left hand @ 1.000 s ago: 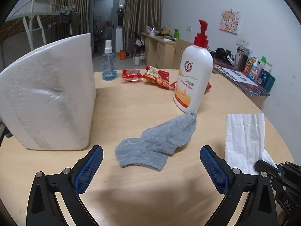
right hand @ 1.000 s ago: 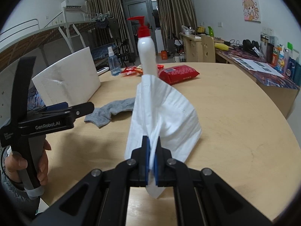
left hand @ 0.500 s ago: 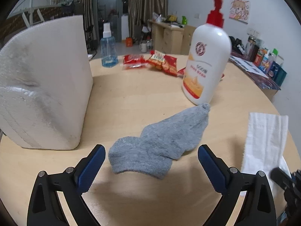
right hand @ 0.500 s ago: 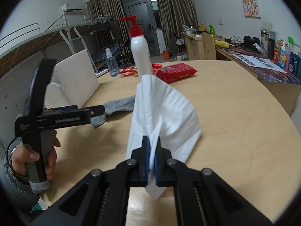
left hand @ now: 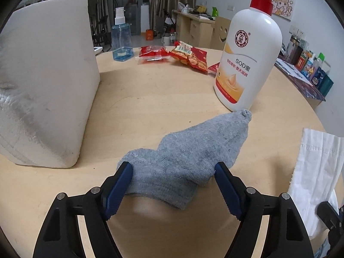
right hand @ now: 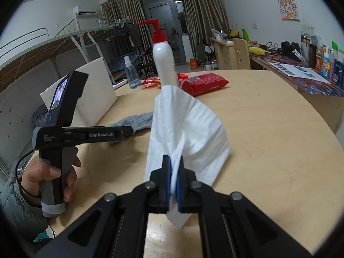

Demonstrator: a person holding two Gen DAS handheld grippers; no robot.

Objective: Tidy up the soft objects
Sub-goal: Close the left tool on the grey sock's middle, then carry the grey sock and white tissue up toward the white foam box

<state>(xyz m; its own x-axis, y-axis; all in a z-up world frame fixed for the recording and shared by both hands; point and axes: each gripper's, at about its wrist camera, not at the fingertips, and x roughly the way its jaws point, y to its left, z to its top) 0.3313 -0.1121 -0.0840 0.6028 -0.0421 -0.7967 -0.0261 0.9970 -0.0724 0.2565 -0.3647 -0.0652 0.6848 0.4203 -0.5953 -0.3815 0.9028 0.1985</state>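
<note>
Grey sock (left hand: 185, 161) — flat on round wooden table (left hand: 150, 99), toe touching base of lotion bottle (left hand: 247, 64), cuff end between blue pads of left gripper (left hand: 173, 188); jaws closing, pads at sock's edges, not yet pressing. White tissue (right hand: 189, 129) — pinched in right gripper (right hand: 173, 180), fingers together on its lower edge. White foam block (left hand: 43, 81) beside sock.

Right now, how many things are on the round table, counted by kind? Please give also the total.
Socks: 1, grey sock
Tissues: 1, white tissue
Foam blocks: 1, white foam block
Bottles: 2, lotion pump bottle, blue spray bottle
Red packets: 3, snack bag, clear-ended packet, wipes pack
Total: 8
</note>
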